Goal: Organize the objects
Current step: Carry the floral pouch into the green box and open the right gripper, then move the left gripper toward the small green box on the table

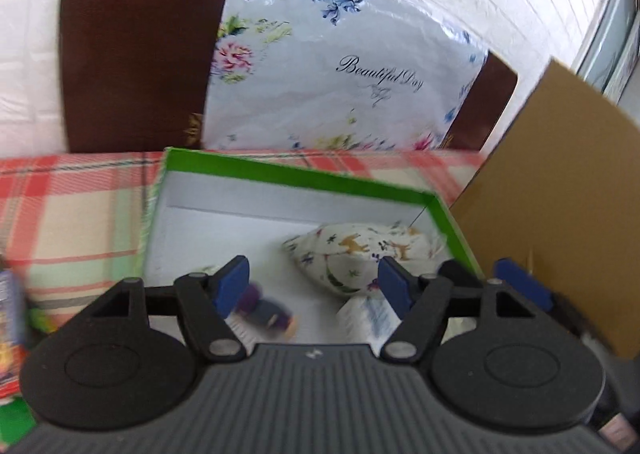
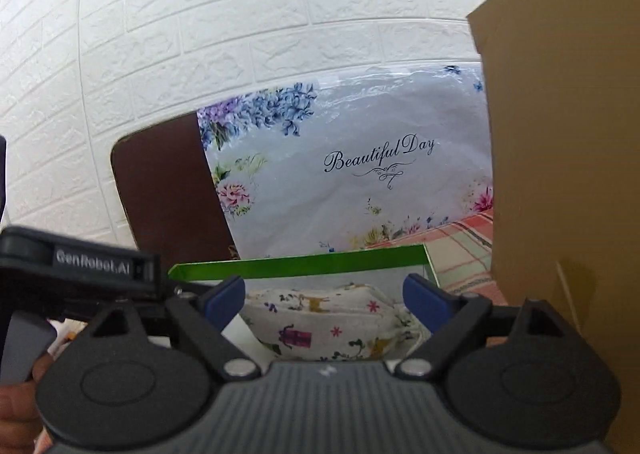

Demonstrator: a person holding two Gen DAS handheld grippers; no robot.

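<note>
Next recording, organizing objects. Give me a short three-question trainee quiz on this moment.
1. True or false: the patterned fabric pouch lies inside the green-rimmed box.
2. Is either gripper holding anything: the left gripper or the right gripper?
3. Multiple choice: what stands to the right of the box? A) brown cardboard panel B) glass vase C) metal pan

Key:
1. True.
2. No; both sets of fingers are spread, pressing on nothing.
3. A.
</note>
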